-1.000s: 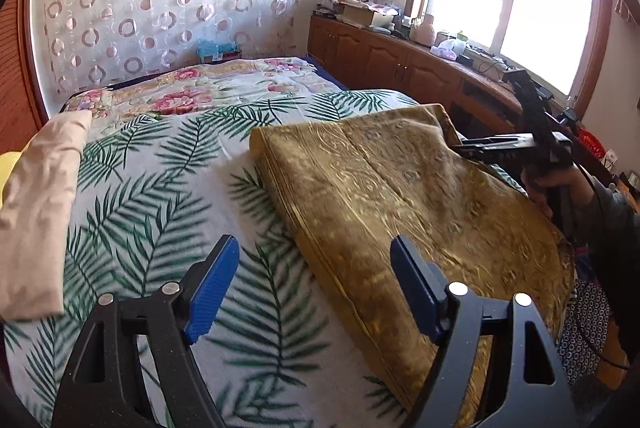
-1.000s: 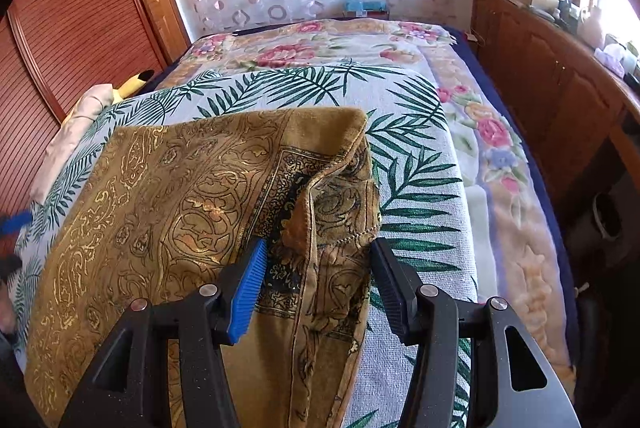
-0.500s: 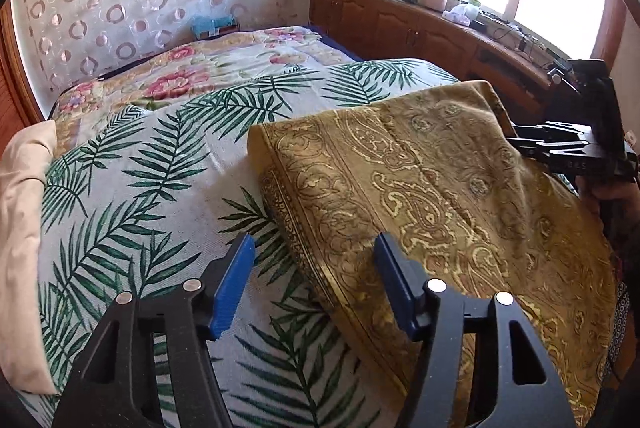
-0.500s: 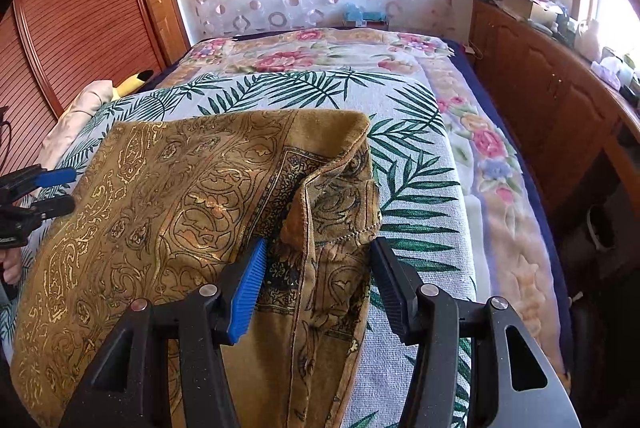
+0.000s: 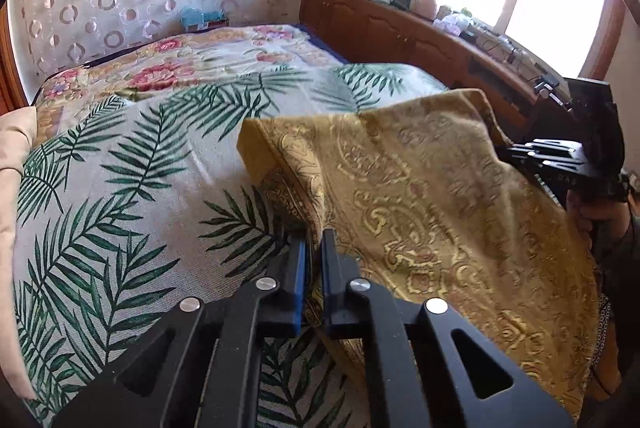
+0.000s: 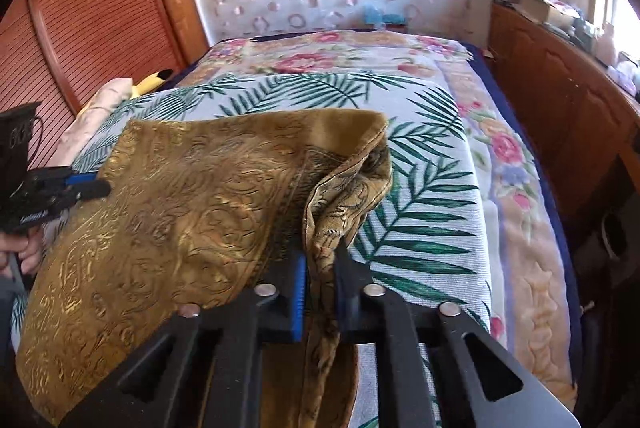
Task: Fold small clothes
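Both hand-held grippers, left (image 5: 314, 248) & right (image 6: 320, 260), are now closing from wide onto gold cloth (image 5: 432, 212) edges near bed (image 5: 132, 188) foot, so fold is prob. starting.

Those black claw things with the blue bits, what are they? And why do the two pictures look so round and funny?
They are grabbing tools, not a robot: a person holds one in each hand. Each tool has a small camera looking along its jaws, with a wide lens that bends the picture round.

One picture looks from the left gripper, the other from the right gripper. Each camera also sees the other tool off to the side.

Below them is a bed with a leafy green spread. On it lies a gold patterned cloth. The left jaws are shut on its near edge. The right jaws are just closing, and their pads already pinch a bunched-up corner of it. So both tools have hold of the cloth, probably ready to fold it.
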Demonstrator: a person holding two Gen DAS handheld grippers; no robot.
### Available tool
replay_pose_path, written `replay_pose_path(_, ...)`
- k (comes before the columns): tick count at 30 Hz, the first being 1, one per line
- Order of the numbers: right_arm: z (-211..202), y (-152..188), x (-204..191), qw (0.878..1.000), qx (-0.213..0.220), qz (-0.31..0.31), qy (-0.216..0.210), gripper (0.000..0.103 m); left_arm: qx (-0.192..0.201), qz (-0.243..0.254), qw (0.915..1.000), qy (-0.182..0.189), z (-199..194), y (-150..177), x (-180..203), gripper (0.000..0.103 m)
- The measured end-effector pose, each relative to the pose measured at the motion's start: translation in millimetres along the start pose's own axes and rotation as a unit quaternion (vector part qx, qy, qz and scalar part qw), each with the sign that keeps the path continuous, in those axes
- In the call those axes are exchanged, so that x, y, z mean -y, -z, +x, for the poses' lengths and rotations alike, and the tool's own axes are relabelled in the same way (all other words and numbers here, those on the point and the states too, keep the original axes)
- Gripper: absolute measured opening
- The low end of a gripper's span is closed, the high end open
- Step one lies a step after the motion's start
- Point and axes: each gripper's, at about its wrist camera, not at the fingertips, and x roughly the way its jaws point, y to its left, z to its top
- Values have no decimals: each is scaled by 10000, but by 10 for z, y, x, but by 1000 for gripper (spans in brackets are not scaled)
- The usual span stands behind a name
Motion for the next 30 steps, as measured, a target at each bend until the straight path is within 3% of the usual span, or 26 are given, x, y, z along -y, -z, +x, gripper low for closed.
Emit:
replay_pose_path(4,-336,-62,-131,9979,551,-182,-304,7,525,8,9984,221,-425,-60,89,5)
replay_pose_path(9,-761,-281,-385,9904,1194,-423,-560,7,1138,67,9932,241,-967,-171,161,5)
replay_pose_path(13,-902,-524,-492,9853,1537,-355,-651,7,1558,-15,9878,-37,-1298,-305,13,5)
replay_pose_path(17,-582,-764,-494,9928,1188,-66,-138,8,1592,-60,9847,-703,-1238,-418,-220,8)
replay_pose_path(19,-344,-817,-526,9962,820,-137,273,17,1366,-107,9850,-1045,-1099,-409,-329,9)
replay_pose_path(20,-266,-798,-560,9965,685,-198,440,23,1261,-207,9861,-1066,-1048,-378,-394,9)
replay_pose_path(22,-188,-752,-597,9969,564,-310,454,23,1159,-286,9885,-930,-1011,-295,-460,10)
replay_pose_path(27,-252,-499,-659,9965,467,-576,381,41,992,-167,9911,-868,-980,13,-426,39)
replay_pose_path(30,-340,-277,-608,9969,329,-649,286,44,785,-61,9937,-798,-937,165,-332,45)
